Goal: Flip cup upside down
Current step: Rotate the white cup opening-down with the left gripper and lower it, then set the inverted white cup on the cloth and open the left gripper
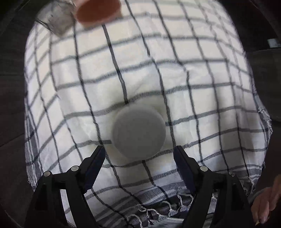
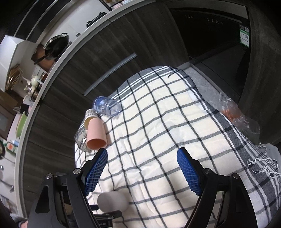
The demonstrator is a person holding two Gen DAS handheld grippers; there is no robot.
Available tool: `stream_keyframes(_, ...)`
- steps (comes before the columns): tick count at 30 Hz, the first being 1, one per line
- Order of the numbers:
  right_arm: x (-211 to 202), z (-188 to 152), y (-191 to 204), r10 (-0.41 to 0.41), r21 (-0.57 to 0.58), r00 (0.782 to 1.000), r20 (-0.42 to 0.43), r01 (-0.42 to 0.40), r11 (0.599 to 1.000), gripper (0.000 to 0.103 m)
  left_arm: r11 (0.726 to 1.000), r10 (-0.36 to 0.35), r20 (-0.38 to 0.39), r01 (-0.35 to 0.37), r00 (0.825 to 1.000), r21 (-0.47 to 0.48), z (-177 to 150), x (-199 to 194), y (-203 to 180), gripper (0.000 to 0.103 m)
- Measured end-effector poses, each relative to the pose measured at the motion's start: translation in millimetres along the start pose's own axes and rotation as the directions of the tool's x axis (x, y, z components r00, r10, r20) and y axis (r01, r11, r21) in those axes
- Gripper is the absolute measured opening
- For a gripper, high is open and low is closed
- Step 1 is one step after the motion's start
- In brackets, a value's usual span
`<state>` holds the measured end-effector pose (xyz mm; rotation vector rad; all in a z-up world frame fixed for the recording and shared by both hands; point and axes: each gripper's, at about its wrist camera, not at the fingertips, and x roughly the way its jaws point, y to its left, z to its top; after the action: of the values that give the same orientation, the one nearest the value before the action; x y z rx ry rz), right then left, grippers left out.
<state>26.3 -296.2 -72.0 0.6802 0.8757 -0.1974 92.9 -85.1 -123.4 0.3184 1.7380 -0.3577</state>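
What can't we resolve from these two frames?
- Grey cup, left wrist view: motion-blurred, so rim-up or base-up is unclear.
- Same cup, right wrist view: partly hidden behind the right gripper finger.
- Glass, left wrist view: blurred, cut by the top edge.
- Plastic bag contents, right wrist view: crumpled, unreadable.

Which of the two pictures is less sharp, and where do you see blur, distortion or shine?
Left wrist view: motion blur softens the grey cup and the pink cup at the top edge; the checked cloth bulges from the fisheye lens. Right wrist view: much sharper; the lens bends the countertop edge, and the plastic bag shows small glints.
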Motion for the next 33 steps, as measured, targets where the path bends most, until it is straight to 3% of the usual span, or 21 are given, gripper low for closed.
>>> stream_keyframes(2,-4,-3,7,-0.006,-0.033,1.000,0.009,0.006,0.999,0.081,1.000,0.007,0.084,-0.007,0.996,0.000,-9,-18,1,0.080)
stream_keyframes(5,-9,-8,18,-0.022,-0.087,0.999,0.025,0.024,0.996,0.081,0.999,0.020,0.224,-0.012,0.974,-0.039,-27,-46,6,0.083)
stream_keyframes(9,-14,-18,35,-0.054,-0.171,0.998,0.042,0.061,0.983,0.081,0.994,-0.009,0.320,0.044,0.947,-0.105,-43,-47,24,0.083)
stream_keyframes(15,-24,-29,54,-0.082,-0.271,0.995,0.064,0.096,0.958,0.081,0.988,0.038,0.464,0.038,0.885,-0.152,-65,-51,30,0.083)
stream_keyframes(21,-33,-48,75,-0.100,-0.384,0.990,0.102,0.132,0.914,0.081,0.981,0.077,0.555,0.037,0.828,-0.191,-81,-51,31,0.083)
stream_keyframes(23,-36,-55,79,-0.103,-0.407,0.987,0.126,0.146,0.902,0.081,0.977,0.087,0.589,0.046,0.803,-0.208,-89,-54,33,0.083)
stream_keyframes(28,-45,-73,88,-0.107,-0.459,0.977,0.182,0.181,0.870,0.081,0.973,0.156,0.689,0.008,0.708,-0.229,-110,-66,34,0.083)
stream_keyframes(29,-48,-76,89,-0.102,-0.459,0.976,0.193,0.181,0.870,0.081,0.970,0.178,0.710,0.001,0.681,-0.244,-116,-69,34,0.083)
stream_keyframes(31,-52,-80,89,-0.092,-0.460,0.973,0.213,0.183,0.869,0.081,0.964,0.193,0.741,0.015,0.643,-0.264,-126,-72,37,0.083)
stream_keyframes(33,-56,-85,89,-0.084,-0.468,0.969,0.233,0.187,0.863,0.081,0.962,0.190,0.762,0.036,0.620,-0.269,-134,-73,39,0.083)
